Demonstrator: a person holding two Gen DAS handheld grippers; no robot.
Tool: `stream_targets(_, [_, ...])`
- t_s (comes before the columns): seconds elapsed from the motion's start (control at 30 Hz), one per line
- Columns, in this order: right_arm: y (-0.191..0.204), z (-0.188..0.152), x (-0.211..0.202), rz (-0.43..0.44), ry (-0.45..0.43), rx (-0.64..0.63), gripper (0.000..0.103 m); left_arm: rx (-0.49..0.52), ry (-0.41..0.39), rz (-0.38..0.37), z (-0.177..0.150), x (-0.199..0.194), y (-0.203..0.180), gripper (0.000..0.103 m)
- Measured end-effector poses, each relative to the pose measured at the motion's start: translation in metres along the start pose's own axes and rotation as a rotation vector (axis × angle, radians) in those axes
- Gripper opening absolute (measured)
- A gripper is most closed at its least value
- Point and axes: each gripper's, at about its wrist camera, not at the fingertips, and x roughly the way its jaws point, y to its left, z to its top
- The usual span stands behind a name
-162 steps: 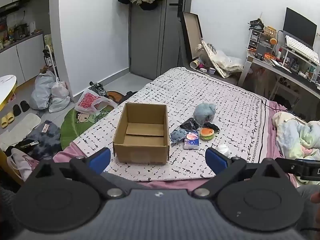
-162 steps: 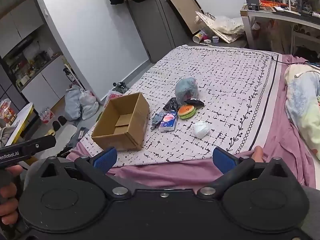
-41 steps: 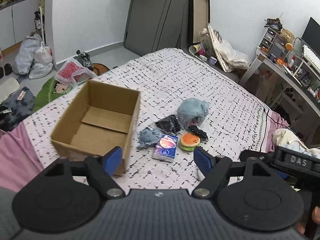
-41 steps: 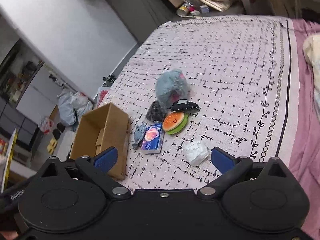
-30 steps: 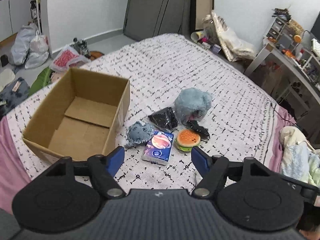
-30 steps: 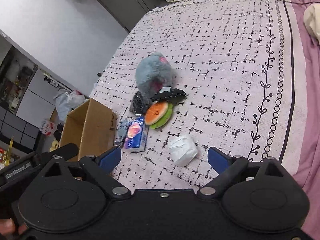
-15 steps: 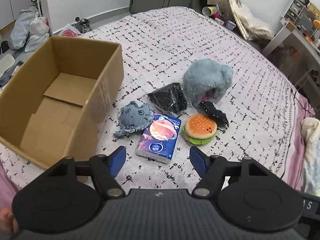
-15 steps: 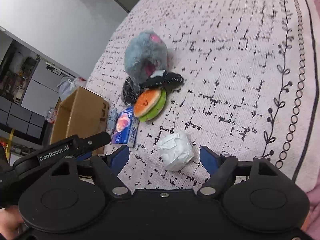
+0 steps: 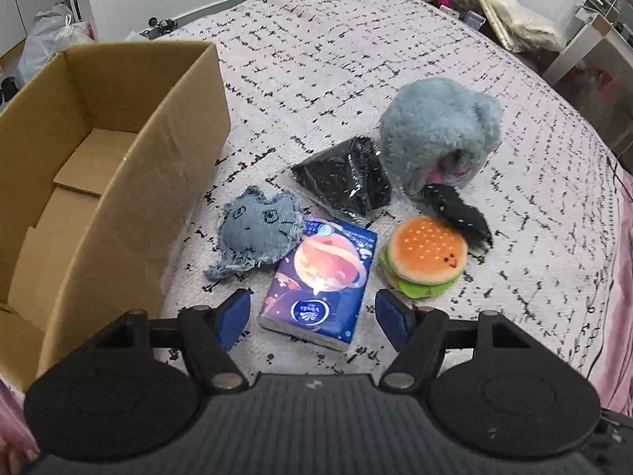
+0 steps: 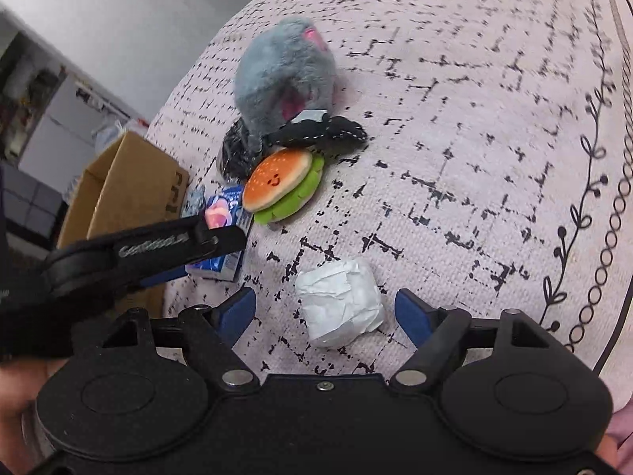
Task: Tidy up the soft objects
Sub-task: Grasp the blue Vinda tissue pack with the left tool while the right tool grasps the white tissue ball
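On the patterned bedspread (image 9: 356,39) lie a denim cat toy (image 9: 257,233), a blue tissue pack (image 9: 324,273), a burger plush (image 9: 423,253), a black wrapped packet (image 9: 348,182), a fluffy grey-blue plush (image 9: 435,134) and a small black plush (image 9: 459,213). An open cardboard box (image 9: 118,138) stands to their left. My left gripper (image 9: 312,314) is open, its pads on either side of the tissue pack's near end without touching it. My right gripper (image 10: 324,312) is open around a crumpled white wad (image 10: 340,304), pads apart from it. One of the left gripper's fingers (image 10: 178,243) shows in the right wrist view.
The burger plush (image 10: 281,182) and grey plush (image 10: 285,75) lie beyond the wad. Bags (image 9: 51,39) sit on the floor behind the box. A desk (image 9: 593,39) stands at the far right. Pink sheet (image 9: 621,277) marks the bed's right edge.
Both grippers have come down and closer to the items. The left now frames the tissue pack, the right frames the white wad with narrower jaws. The left gripper has entered the right view.
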Motion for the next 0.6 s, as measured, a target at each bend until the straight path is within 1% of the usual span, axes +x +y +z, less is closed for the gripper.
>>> stream_targets(0.03, [0.002,-0.001,0.0,-0.012,-0.002,-0.02,0.074,-0.006,0.004,-0.001,0.0,0.002,0.001,0.069])
stream_targets(0.07, [0.005,-0.002,0.0,-0.027,-0.003,-0.042,0.07,-0.01,0.005,-0.005,-0.001,0.003,0.002,0.067])
stream_targets(0.1, [0.008,-0.003,0.001,-0.047,-0.007,-0.068,0.068,-0.012,0.005,-0.009,-0.001,0.004,0.003,0.058])
stream_targets(0.13, [0.011,-0.004,0.001,-0.067,-0.01,-0.091,0.063,-0.015,0.01,-0.013,-0.002,0.005,0.004,0.057])
stream_targets(0.17, [0.013,-0.006,0.001,-0.085,-0.015,-0.117,0.055,-0.026,0.01,-0.015,-0.003,0.005,0.005,0.056])
stream_targets(0.23, [0.019,-0.009,0.002,-0.132,-0.025,-0.178,0.045,-0.031,-0.005,-0.006,-0.003,0.003,0.005,0.055])
stream_targets(0.33, [0.019,-0.01,-0.001,-0.124,-0.036,-0.179,0.045,-0.007,-0.033,-0.019,-0.005,-0.006,0.002,0.054])
stream_targets(0.47, [0.017,-0.008,-0.01,-0.104,-0.067,-0.152,0.044,-0.003,-0.045,-0.04,-0.007,-0.021,0.004,0.053])
stream_targets(0.6, [0.018,-0.006,-0.017,-0.084,-0.094,-0.125,0.044,0.013,-0.076,-0.069,-0.006,-0.042,0.007,0.051])
